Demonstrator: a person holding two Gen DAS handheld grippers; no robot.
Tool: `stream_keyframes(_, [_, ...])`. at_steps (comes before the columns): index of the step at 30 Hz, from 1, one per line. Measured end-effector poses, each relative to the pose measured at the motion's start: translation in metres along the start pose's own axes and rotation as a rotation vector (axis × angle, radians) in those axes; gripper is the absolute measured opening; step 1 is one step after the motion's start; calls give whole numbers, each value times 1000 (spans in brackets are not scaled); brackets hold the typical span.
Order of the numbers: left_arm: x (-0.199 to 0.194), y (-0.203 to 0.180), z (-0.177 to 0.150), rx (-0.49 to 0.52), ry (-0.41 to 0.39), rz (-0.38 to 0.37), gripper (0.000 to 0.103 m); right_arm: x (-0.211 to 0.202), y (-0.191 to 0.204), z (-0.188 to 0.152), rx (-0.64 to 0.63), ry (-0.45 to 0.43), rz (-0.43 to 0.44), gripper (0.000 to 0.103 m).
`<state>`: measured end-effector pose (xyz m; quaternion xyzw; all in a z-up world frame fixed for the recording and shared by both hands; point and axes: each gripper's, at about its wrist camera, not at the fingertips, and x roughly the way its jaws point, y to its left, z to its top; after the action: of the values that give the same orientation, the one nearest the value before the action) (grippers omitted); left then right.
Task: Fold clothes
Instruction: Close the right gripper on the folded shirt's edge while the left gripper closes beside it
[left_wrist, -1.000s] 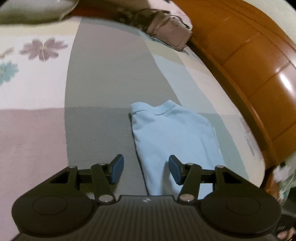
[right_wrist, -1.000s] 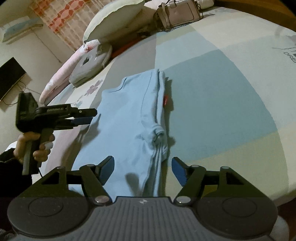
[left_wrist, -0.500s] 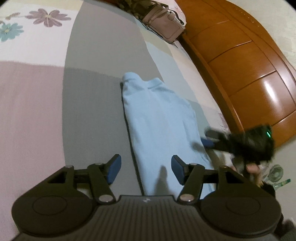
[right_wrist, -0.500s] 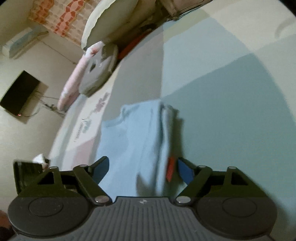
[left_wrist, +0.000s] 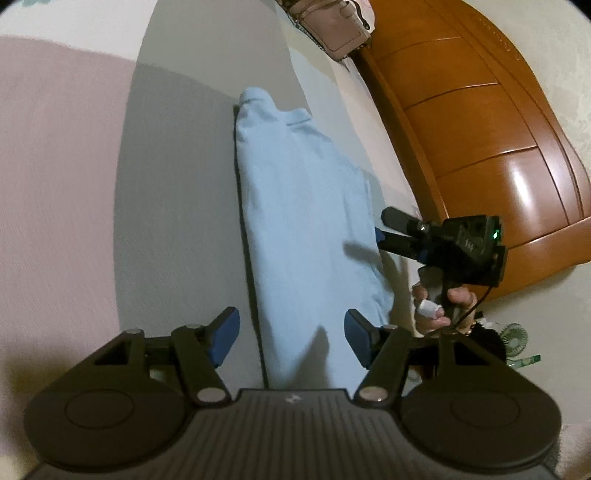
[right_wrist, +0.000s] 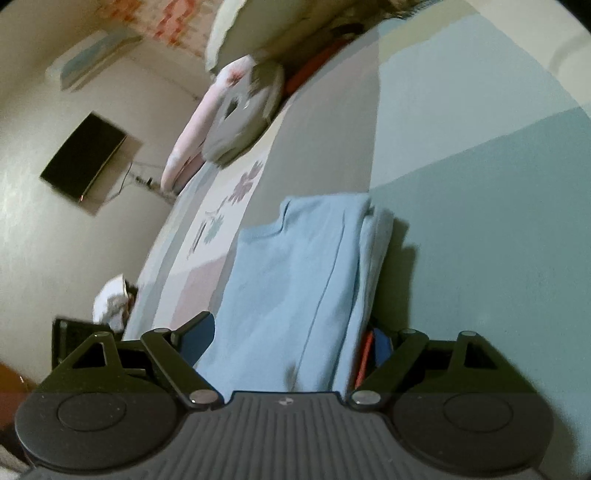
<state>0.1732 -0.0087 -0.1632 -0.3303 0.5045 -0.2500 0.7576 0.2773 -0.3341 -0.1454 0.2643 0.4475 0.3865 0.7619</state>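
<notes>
The light blue shirt lies flat on the bed, already folded into a long, narrow strip. Its collar end is the far end, up toward the pink bag and the wooden headboard. Its bottom end is the near end, and both claws are there. So the long way of the shirt runs straight away from the claws, and I think the next fold has to bring the near end up toward the collar. The left claw sits over the near end on the shirt's left side, with that long edge and much of the cloth between its blue pads. Its jaws are opening and the pads do not press the cloth, so it holds nothing. The right claw is at the same end on the shirt's right side, where the folded layers stack up. It is wide open, with the cloth running between its pads and a red tag close to the right pad. It does not squeeze anything either. Both claws look about equally near, one on each corner of the near end. A hand holds the right claw's handle, just off the shirt's right edge.
</notes>
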Motion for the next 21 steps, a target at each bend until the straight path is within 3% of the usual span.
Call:
stream_keyframes(5, [10, 4, -8, -56, 39, -81, 68, 8, -1, 7, 15, -1, 17, 88])
stream_keyframes(21, [15, 3, -15, -112, 42, -102, 69, 20, 9, 4, -90, -6, 3, 92])
